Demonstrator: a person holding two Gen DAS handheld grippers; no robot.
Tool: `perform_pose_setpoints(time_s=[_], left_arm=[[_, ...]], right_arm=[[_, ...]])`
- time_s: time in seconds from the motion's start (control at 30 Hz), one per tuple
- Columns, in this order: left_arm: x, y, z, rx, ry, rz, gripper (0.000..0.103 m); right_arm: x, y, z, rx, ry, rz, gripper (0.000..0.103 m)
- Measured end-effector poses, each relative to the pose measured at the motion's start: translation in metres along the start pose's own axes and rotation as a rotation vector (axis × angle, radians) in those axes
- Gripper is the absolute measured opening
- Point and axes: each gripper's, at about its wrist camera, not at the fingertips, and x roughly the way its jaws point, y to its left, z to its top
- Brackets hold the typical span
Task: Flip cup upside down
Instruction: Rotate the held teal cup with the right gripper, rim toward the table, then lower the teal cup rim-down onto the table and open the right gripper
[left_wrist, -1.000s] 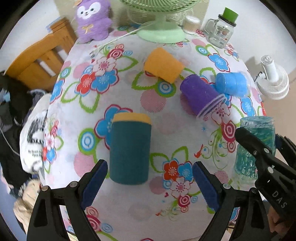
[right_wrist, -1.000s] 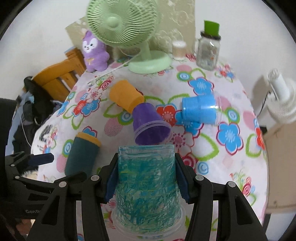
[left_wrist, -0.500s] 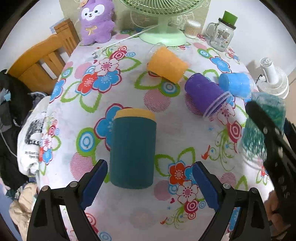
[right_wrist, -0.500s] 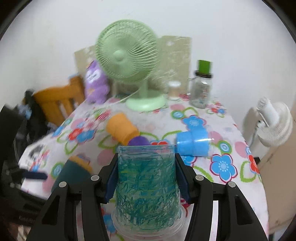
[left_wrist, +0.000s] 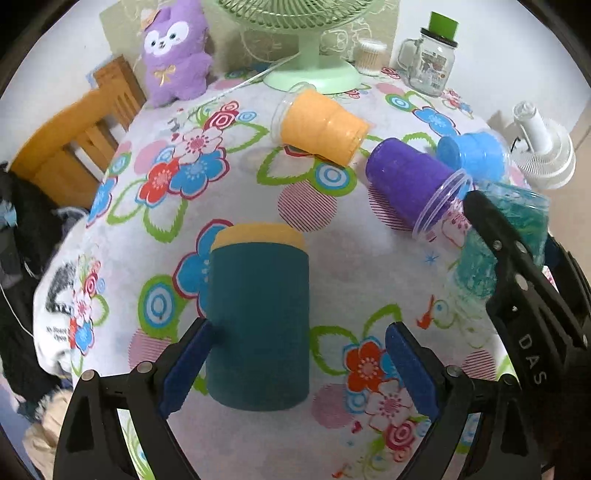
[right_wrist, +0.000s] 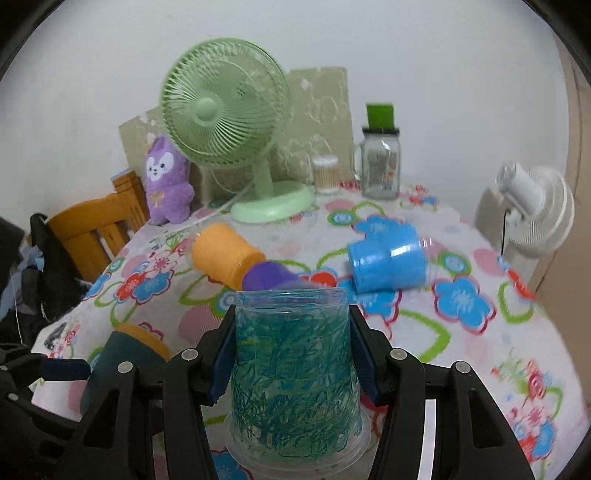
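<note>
1. Your teal-scribbled clear cup (right_wrist: 295, 373) sits between the pads of your right gripper (right_wrist: 293, 354), its long axis running upright in the right wrist view: wide rim towards the bottom of the frame, narrower closed base on top.
2. Both blue pads (right_wrist: 221, 363) press the cup's sides, so your right gripper is clamped on it. From the left wrist view the same cup (left_wrist: 491, 251) shows at the right edge, near the table's front right part; you cannot tell whether its rim touches the cloth.
3. Your left gripper (left_wrist: 295, 365) is spread wide, holding nothing; its left pad touches or nearly touches the side of a dark teal canister (left_wrist: 258, 321) with a yellow top, while the right pad stands well apart from it.
4. Further out on the floral tablecloth (left_wrist: 236, 192), three cups lie on their sides: purple (left_wrist: 410, 182), blue (left_wrist: 472, 155), orange (left_wrist: 321, 127).
5. At the far edge stand a green fan (right_wrist: 225, 118), a purple plush toy (right_wrist: 166, 181) and a glass jar (right_wrist: 381, 166) with a green lid.
</note>
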Motion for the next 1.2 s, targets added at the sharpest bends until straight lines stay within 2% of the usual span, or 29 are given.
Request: perform_pose_setpoints(time_s=[0.17,0.3,0.67,0.77,0.93,1.1,1.2], left_arm=[[0.004,0.001,-0.002,0.018,-0.003,0.022,0.097],[0.007,0.003,-0.004,0.018,-0.001,0.023,0.097],[0.012,0.015,-0.01,0.0,0.09,0.008,0.098],[0.011,0.019,-0.013,-0.023,0.117,-0.017,0.098],[0.007,0.025,-0.015,-0.04,0.165,-0.013,0.098],[0.007,0.031,-0.015,-0.07,0.226,-0.033,0.098],[0.007,0.03,-0.014,-0.055,0.245,-0.027,0.098]], right_arm=[[0.009,-0.007,-0.011,0.035,0.047,-0.001,0.058],[0.001,-0.007,-0.017,0.034,0.049,0.007,0.059],[-0.008,-0.002,-0.023,0.028,0.185,0.006,0.06],[-0.007,0.001,-0.022,0.021,0.242,0.009,0.063],[-0.005,0.003,-0.019,0.051,0.361,0.002,0.079],[-0.002,0.001,-0.015,0.07,0.463,-0.01,0.081],[0.002,0.003,-0.015,0.046,0.508,-0.03,0.083]])
